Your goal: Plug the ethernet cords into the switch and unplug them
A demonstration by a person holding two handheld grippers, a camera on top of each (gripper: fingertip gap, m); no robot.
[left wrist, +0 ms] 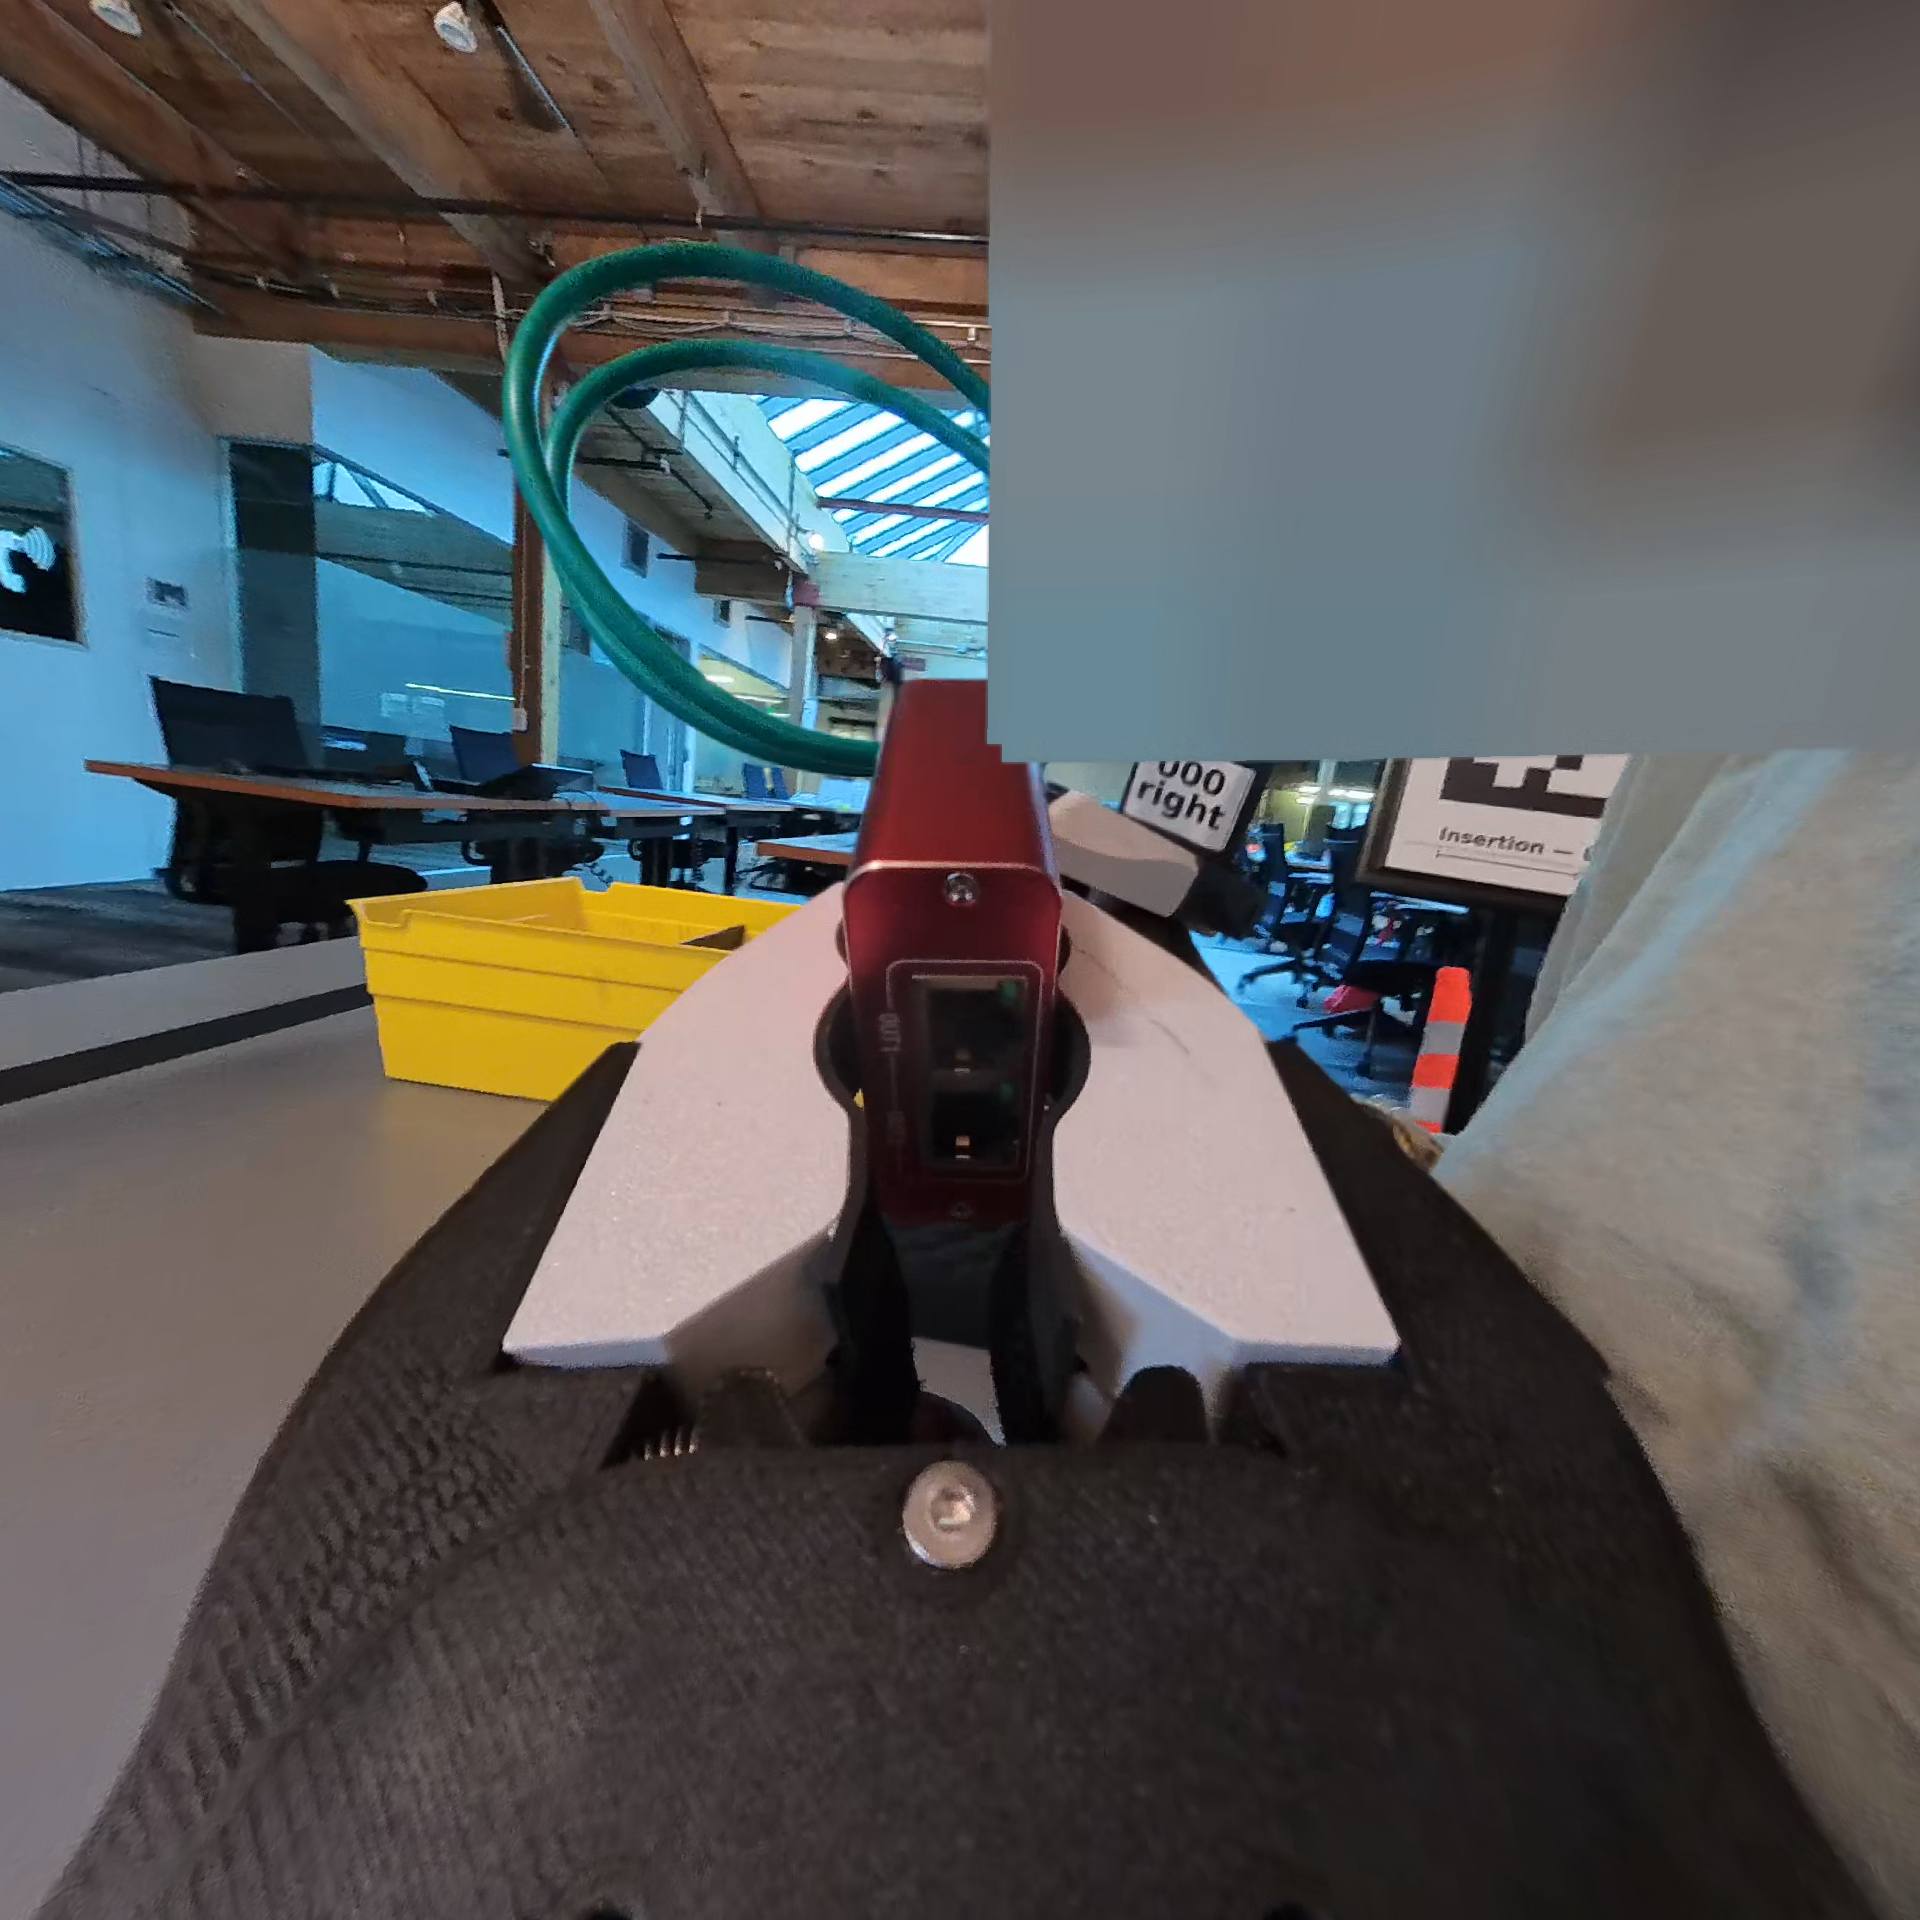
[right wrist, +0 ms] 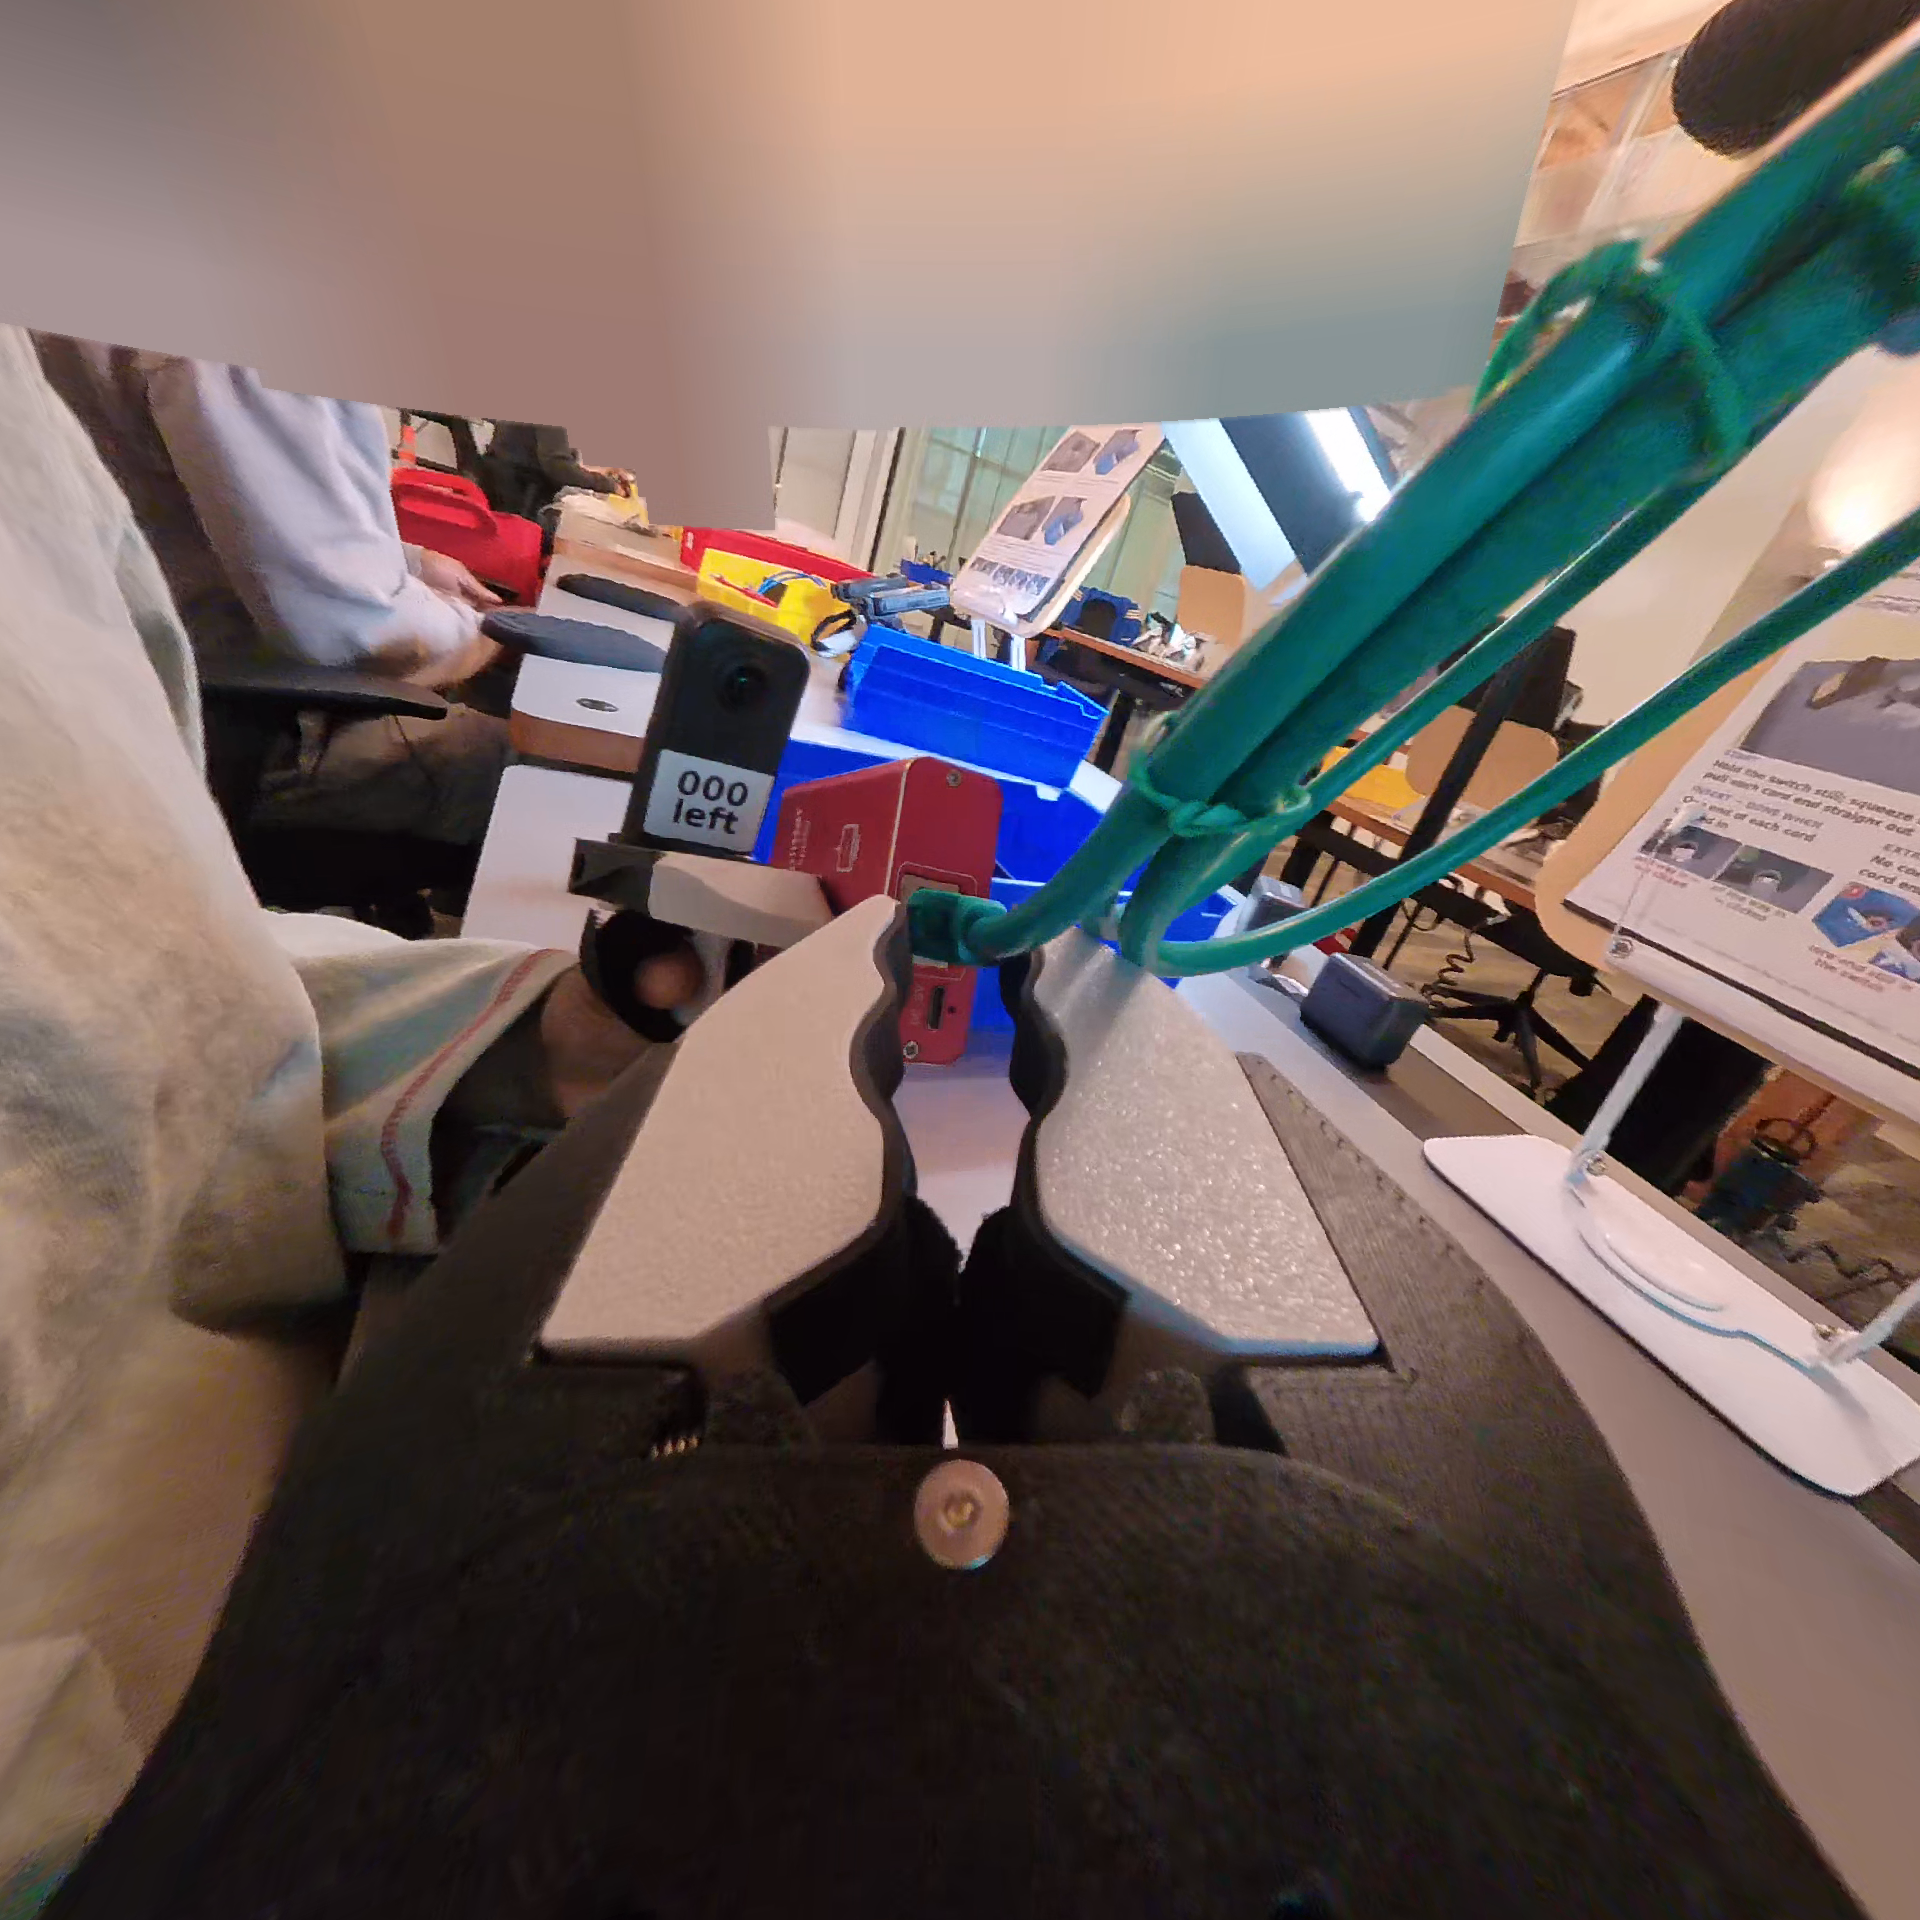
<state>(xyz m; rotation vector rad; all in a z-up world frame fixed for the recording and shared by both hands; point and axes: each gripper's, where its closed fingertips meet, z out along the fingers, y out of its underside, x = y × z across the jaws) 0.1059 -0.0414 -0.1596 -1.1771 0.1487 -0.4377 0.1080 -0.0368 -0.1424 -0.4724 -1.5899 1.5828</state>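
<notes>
Clamping the red switch (left wrist: 951,1039) on edge, the left gripper (left wrist: 954,1049) shows two empty ports facing its camera. Green ethernet cords (right wrist: 1382,717), bundled with ties, loop above and beyond it. Right gripper (right wrist: 961,961) slightly parted; a green plug (right wrist: 935,920) sits at its tips against the switch, grip uncertain. Yellow bin (left wrist: 499,977) beyond-left of left gripper.

One red switch (left wrist: 951,997), two green cords (right wrist: 1382,665), one yellow bin (left wrist: 520,987), two tongs (right wrist: 961,997), one orange cone (left wrist: 1439,1039).
</notes>
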